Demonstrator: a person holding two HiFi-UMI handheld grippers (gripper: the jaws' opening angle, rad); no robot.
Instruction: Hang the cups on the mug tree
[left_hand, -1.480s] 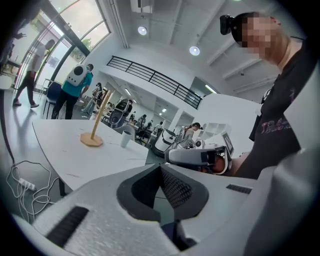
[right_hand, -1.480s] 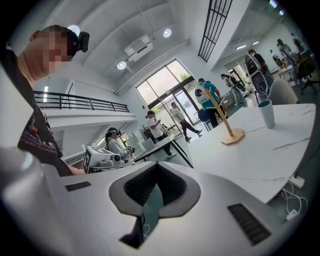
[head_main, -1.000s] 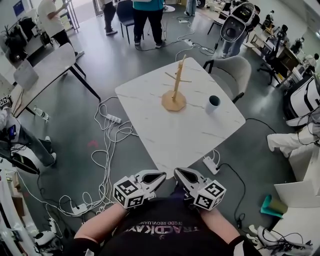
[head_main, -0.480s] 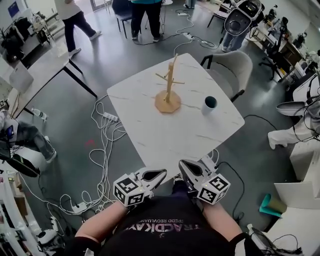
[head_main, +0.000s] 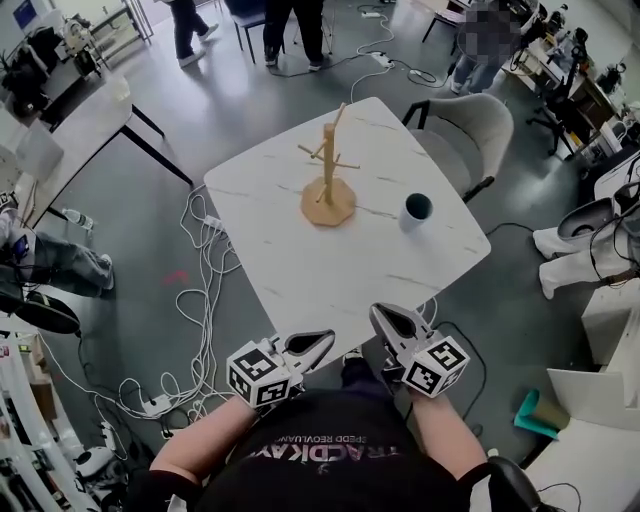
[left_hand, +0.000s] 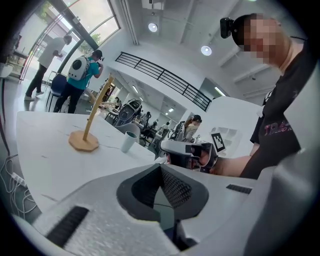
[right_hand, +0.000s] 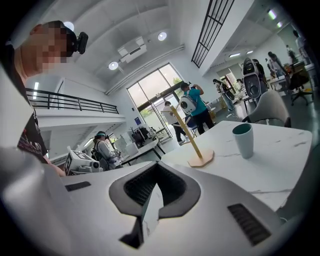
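A wooden mug tree (head_main: 328, 178) stands upright, with bare pegs, on the far half of the white marble table (head_main: 330, 280). One white cup with a dark teal inside (head_main: 415, 210) stands upright to its right, apart from it. My left gripper (head_main: 326, 340) is shut and empty just off the table's near edge. My right gripper (head_main: 379, 313) is shut and empty at that same edge. The left gripper view shows the mug tree (left_hand: 94, 117) and cup (left_hand: 129, 141) far beyond the jaws. In the right gripper view the mug tree (right_hand: 189, 134) and cup (right_hand: 244, 140) are also far ahead.
A grey chair (head_main: 463, 135) stands at the table's far right corner. Cables and power strips (head_main: 205, 290) lie on the floor to the left. Another table (head_main: 85, 130) stands at the far left. People (head_main: 290, 20) stand beyond the table.
Both grippers stay shut and empty. The right one has moved a little forward to the table's near edge. A person at the back left has walked on to the right.
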